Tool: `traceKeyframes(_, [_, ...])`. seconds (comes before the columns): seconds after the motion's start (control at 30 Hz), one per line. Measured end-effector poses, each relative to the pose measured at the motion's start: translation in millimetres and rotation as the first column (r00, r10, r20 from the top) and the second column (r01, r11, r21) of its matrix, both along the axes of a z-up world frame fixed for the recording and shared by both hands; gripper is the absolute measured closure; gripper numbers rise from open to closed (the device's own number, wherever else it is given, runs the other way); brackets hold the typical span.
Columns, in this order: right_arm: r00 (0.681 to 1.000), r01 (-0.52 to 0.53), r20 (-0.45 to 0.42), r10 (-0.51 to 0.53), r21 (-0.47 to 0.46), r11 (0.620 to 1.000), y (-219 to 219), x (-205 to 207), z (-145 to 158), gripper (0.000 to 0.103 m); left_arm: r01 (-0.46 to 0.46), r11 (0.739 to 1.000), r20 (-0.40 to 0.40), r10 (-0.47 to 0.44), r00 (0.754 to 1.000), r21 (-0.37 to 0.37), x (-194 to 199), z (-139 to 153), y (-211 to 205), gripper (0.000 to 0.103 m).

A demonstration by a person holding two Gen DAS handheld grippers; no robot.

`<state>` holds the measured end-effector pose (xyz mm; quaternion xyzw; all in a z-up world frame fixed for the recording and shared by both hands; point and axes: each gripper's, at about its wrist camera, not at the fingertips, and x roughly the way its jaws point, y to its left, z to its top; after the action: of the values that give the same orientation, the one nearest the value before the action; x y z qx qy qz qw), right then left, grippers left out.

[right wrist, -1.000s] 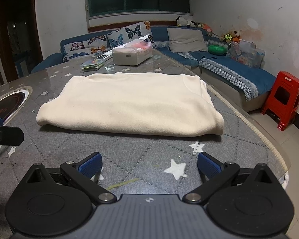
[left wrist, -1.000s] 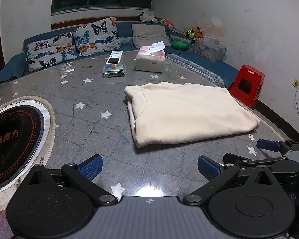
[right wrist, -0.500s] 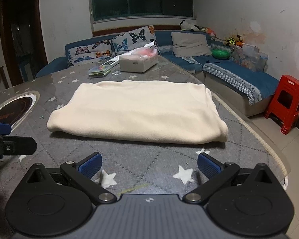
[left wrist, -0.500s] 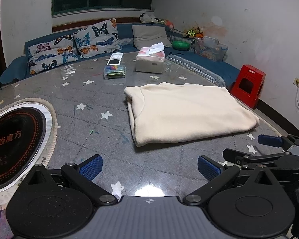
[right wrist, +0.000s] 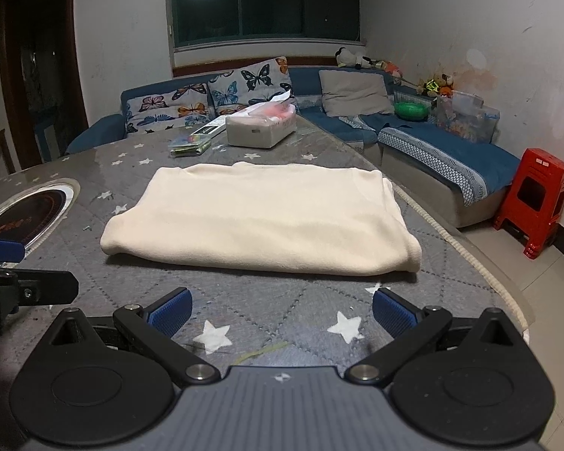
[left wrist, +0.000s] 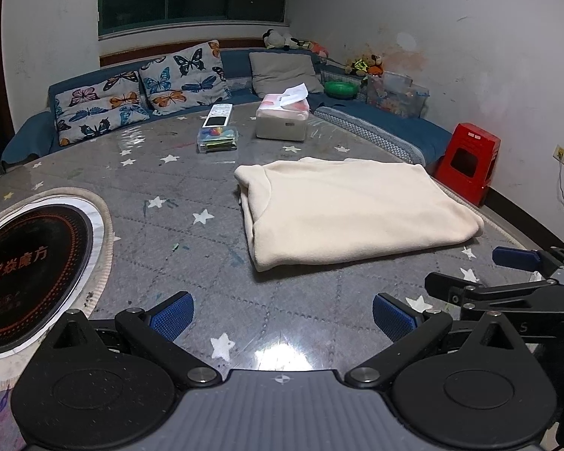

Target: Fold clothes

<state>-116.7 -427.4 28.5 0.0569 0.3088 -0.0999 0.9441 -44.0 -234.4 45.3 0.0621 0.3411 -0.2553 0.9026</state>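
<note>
Both claws have backed off from the folded cream garment (right wrist: 259, 218), which lies flat on the counter (right wrist: 282, 312) ahead of you; your right claw (right wrist: 282, 310), jaws spread empty, faces its long edge, probably nearer than your equally open left claw (left wrist: 282, 314)
</note>
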Motion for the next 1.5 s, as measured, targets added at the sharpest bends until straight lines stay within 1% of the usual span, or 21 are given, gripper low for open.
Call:
traceKeyframes(0.87, [0.998,0.007,0.057,-0.007,0.005,1.000,16.7,-25.8,14.4,0.000,-0.007,1.000,0.039,0.007,0.999,-0.014,-23.8,8.2,9.3,0.000])
traceKeyframes(1.5, [0.993,0.019,0.116,-0.018,-0.006,1.000,25.6,-53.6,29.2,0.000,0.020,1.000,0.081,-0.018,0.997,-0.022,-49.8,14.8,11.3,0.000])
